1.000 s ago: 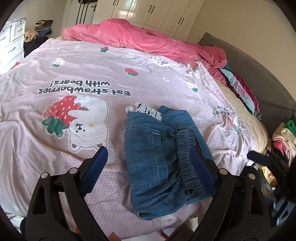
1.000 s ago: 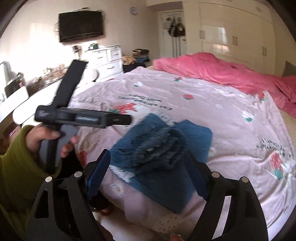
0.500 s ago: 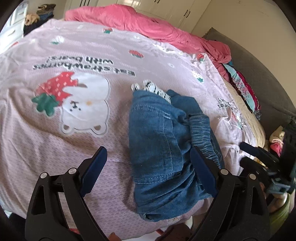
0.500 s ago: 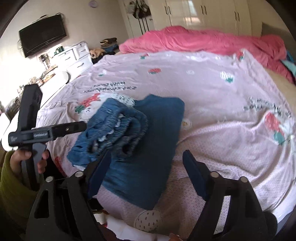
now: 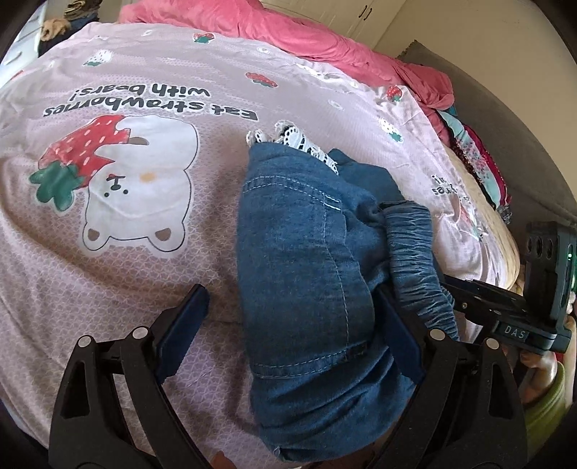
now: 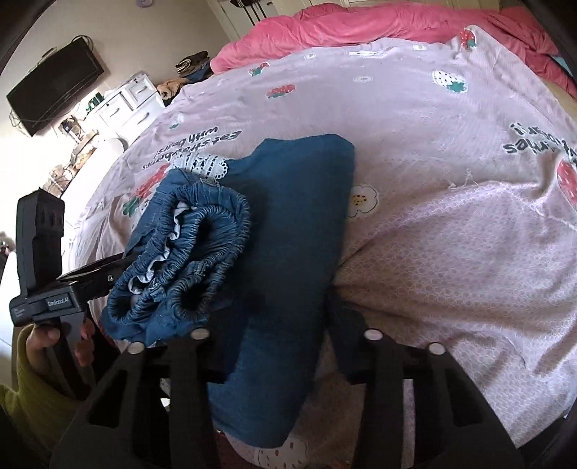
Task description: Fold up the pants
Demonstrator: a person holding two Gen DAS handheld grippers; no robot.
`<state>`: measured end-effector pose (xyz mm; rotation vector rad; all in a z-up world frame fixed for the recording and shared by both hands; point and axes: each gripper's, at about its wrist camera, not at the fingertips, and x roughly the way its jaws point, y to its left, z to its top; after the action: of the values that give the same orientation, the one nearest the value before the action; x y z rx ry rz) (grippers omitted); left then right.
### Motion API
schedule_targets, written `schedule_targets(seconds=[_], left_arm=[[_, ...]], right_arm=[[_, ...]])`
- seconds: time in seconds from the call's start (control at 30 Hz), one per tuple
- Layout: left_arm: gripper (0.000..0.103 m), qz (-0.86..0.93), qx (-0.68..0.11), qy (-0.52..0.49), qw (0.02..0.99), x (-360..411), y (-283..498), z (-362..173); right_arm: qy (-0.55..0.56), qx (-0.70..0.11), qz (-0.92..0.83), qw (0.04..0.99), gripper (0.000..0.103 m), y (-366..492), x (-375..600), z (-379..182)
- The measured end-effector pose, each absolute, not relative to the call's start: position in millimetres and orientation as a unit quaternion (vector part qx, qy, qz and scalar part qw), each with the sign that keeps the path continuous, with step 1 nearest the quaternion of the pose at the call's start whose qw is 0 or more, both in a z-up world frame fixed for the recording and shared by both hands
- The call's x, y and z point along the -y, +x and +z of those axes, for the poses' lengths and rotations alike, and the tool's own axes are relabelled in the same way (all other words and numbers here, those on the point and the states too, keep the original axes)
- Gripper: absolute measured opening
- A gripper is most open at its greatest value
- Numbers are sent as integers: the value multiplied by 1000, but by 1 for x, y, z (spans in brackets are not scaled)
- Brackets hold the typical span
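Observation:
Blue denim pants with white lace trim lie partly folded near the bed's front edge, elastic waistband bunched on top. My left gripper is open, its fingers low on either side of the pants' near end. My right gripper is open, its fingers straddling the flat folded leg; its left finger is hidden behind the fabric. Each gripper also shows in the other's view, the right one beside the waistband and the left one under it.
The pink bedspread with strawberry and bear prints covers the bed. A pink blanket lies bunched at the far end. Clothes pile at the right edge by a grey headboard. White drawers and a TV stand beyond.
Both grippers have moved down and closer to the pants, now straddling them at the near edge. The pants have not visibly changed shape.

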<state>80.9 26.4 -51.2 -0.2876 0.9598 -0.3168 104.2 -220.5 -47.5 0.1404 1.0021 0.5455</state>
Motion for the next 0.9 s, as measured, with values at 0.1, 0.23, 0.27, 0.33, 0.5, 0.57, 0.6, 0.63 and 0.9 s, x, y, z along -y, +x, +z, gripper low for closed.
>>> schedule_targets(seconds=[0.1,0.23,0.27,0.33,0.5,0.57,0.6,0.63,0.9], left_arm=[[57,-168,-457,-144,862,-22,80,-49],[55,-169,-458,-129,863,-12,82,-47],[56,-170,-460,-132,861,-12,84,-49],[59,-172,-464,-141,857,-14,87,-52],[64,-175,-465,-152,855,-14,92,-56],[64,-172,-464,-149,856,-12,93,-57],[64,-170,-463,-145,858,-11,93,-57],[60,-169,-463,-144,858,-10,92,-56],[44,-161,-455,-108,869,1,87,-40]], right_arm=[[74,-464,267,842,28,103,222,-42],[64,-464,274,840,28,105,219,-42],[60,-468,275,838,28,109,217,-43],[52,-472,276,836,28,115,214,-47],[63,-475,283,831,29,124,215,-55],[67,-471,287,832,28,123,216,-58],[66,-466,289,833,26,122,217,-58],[65,-463,290,835,21,120,216,-56],[54,-420,315,850,10,96,208,-35]])
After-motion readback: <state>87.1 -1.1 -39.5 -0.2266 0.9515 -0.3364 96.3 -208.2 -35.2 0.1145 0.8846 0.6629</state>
